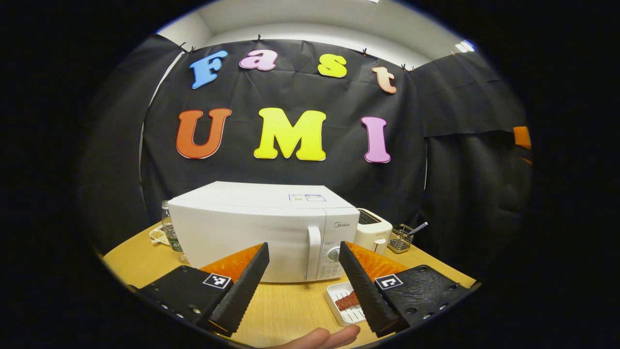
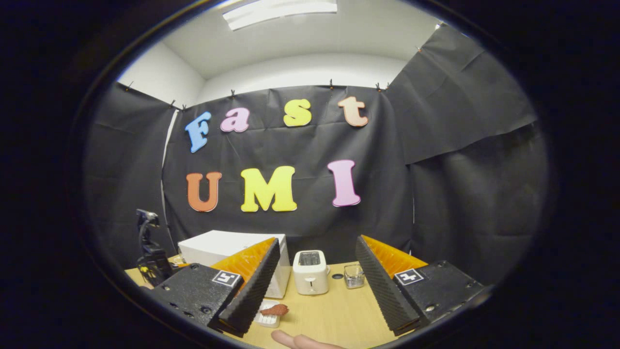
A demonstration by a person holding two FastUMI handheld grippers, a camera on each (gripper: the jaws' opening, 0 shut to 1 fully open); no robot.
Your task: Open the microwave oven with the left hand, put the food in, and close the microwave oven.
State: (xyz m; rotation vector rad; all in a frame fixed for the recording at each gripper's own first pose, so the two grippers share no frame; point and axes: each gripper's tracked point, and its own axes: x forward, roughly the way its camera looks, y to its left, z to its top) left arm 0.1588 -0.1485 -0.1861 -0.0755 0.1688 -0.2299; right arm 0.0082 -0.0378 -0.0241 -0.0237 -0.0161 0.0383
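Microwave (image 1: pixel 252 232) door seen closed, mid-table (image 1: pixel 286 305). Food tray (image 1: pixel 345 303) lies before it. Left gripper (image 1: pixel 302 286) and right gripper (image 2: pixel 315 286) held released, empty.

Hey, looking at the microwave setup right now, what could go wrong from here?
The microwave door is shut and its handle is a thin vertical bar; the open left gripper might slip off it. The food tray lies on the table in front of the door, so the opening door may knock it. The toaster crowds the right side.

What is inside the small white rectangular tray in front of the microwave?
The white rectangular tray holds one reddish-brown strip of food. The left gripper, open, has a finger covering the tray's right part.
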